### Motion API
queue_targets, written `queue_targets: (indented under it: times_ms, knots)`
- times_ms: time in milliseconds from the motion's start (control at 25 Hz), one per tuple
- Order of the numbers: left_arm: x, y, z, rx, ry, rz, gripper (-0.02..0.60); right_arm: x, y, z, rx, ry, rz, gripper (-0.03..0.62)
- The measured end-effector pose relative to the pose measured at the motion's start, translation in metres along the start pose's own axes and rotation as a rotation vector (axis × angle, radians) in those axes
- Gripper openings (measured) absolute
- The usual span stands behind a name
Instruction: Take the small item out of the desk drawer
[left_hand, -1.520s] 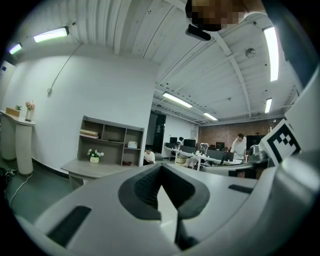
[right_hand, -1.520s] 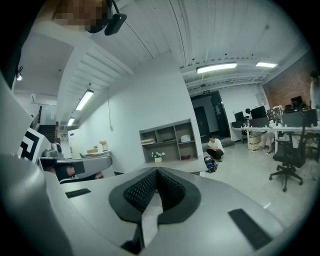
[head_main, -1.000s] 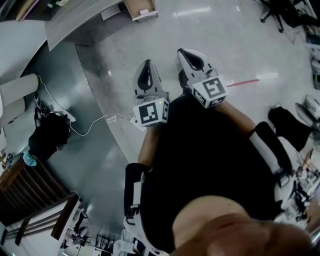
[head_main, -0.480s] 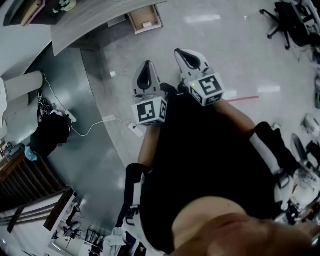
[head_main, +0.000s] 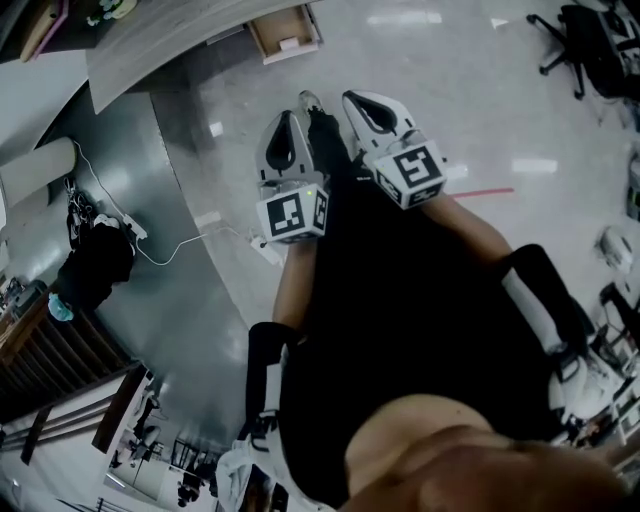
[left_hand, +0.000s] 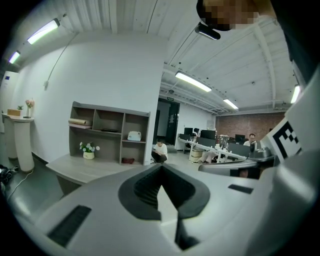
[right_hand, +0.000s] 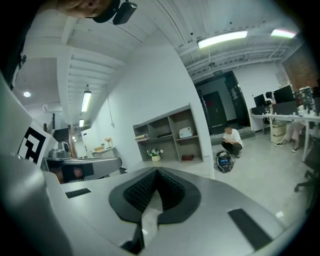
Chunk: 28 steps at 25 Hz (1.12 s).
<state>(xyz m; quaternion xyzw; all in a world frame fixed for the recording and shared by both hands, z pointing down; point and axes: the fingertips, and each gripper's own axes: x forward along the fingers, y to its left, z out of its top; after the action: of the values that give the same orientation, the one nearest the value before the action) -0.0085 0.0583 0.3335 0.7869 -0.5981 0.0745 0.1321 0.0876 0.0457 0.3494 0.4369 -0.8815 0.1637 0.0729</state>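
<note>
A curved grey wood-grain tabletop (head_main: 150, 45) fills the upper left. At its right end sits a light-wood open drawer (head_main: 260, 38) holding a small white item (head_main: 290, 43), too small to identify. It lies well ahead of both tongs. The left tongs (head_main: 284, 125), pressed together and empty, are nearer. The right tongs (head_main: 357, 100) are also closed on nothing.

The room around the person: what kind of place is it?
Probably an open-plan office. It has rows of desks with monitors, an open shelf unit holding a few things, and a wheeled office chair.
</note>
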Motion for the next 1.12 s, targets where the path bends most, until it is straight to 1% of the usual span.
queue_targets:
  times_ms: [240,320,440,560,640,720,880,1000,1120]
  knots:
    - [0.056,0.021,-0.002,-0.006,0.039,-0.019,-0.005,0.048,-0.016,0.012,0.013,0.014,0.019,-0.004]
    - [0.077,0.032,-0.004,-0.006,0.056,-0.024,-0.005,0.068,-0.021,0.013,0.032,0.024,0.019,-0.005]
    - [0.108,0.047,-0.008,0.001,0.072,-0.029,-0.005,0.096,-0.031,0.014,0.062,0.038,0.006,-0.005]
    - [0.137,0.066,-0.016,0.0,0.101,-0.042,-0.005,0.125,-0.043,0.012,0.045,0.052,-0.013,-0.003]
    - [0.155,0.077,-0.023,-0.017,0.131,-0.046,-0.005,0.141,-0.051,0.005,0.028,0.071,-0.024,-0.005]
    - [0.173,0.085,-0.029,-0.039,0.146,-0.046,-0.005,0.156,-0.056,0.001,0.039,0.085,-0.031,-0.005]
    - [0.204,0.098,-0.052,-0.048,0.192,-0.056,-0.005,0.184,-0.069,-0.007,0.065,0.107,-0.047,-0.003]
    - [0.226,0.109,-0.081,-0.019,0.258,-0.066,-0.005,0.204,-0.08,-0.013,0.085,0.123,-0.06,-0.003]
    - [0.246,0.118,-0.105,-0.004,0.298,-0.064,-0.005,0.219,-0.088,-0.022,0.101,0.147,-0.069,-0.005]
